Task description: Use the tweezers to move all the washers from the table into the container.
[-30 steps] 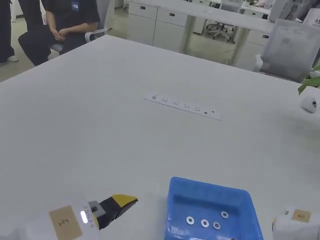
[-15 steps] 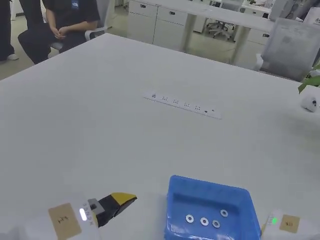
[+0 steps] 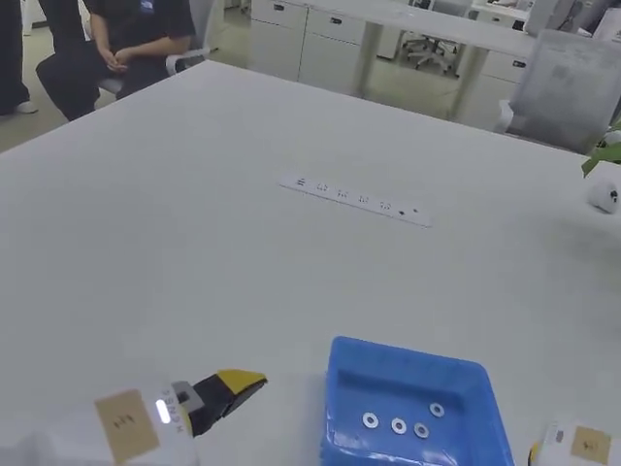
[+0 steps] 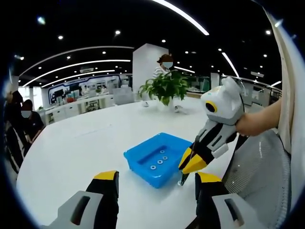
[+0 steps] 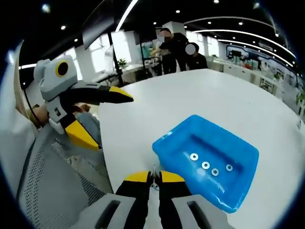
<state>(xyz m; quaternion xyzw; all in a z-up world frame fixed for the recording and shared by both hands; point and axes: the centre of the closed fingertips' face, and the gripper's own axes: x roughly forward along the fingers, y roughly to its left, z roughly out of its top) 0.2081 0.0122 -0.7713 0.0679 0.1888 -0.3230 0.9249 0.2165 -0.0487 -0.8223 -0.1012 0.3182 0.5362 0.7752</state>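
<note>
**Asker:** What is the biggest thing that can trip you up here?

**Me:** The wide white table (image 3: 194, 243). Every washer I can make out lies in the container, so I judge the job close to done. But the strip of table nearest me is cut off, and I would miss a washer lying there if I stopped now.

**Asker:** And the container?

**Me:** The blue rectangular plastic container (image 3: 388, 381) sits near my edge of the table, between my two grippers. It looks light. My left gripper (image 4: 157, 177) has its jaws wide apart, holding nothing, close to the container's near corner. A careless sweep from it would likely shove or tip the container.

**Asker:** The right one?

**Me:** My right gripper (image 5: 154, 175) has its jaws pressed together on the thin metal tweezers (image 5: 154, 171), whose tips poke forward near the container's corner. The jaws grip a narrow, slick shank. I reckon the tweezers could twist or slide between the jaws if the tips catch the container's wall.

**Asker:** The washers themselves?

**Me:** Four small flat silver washers (image 3: 399, 425) lie in a loose row on the container's floor, apart from one another. A jolt to the container might bounce one over the low wall and back onto the table.
</note>
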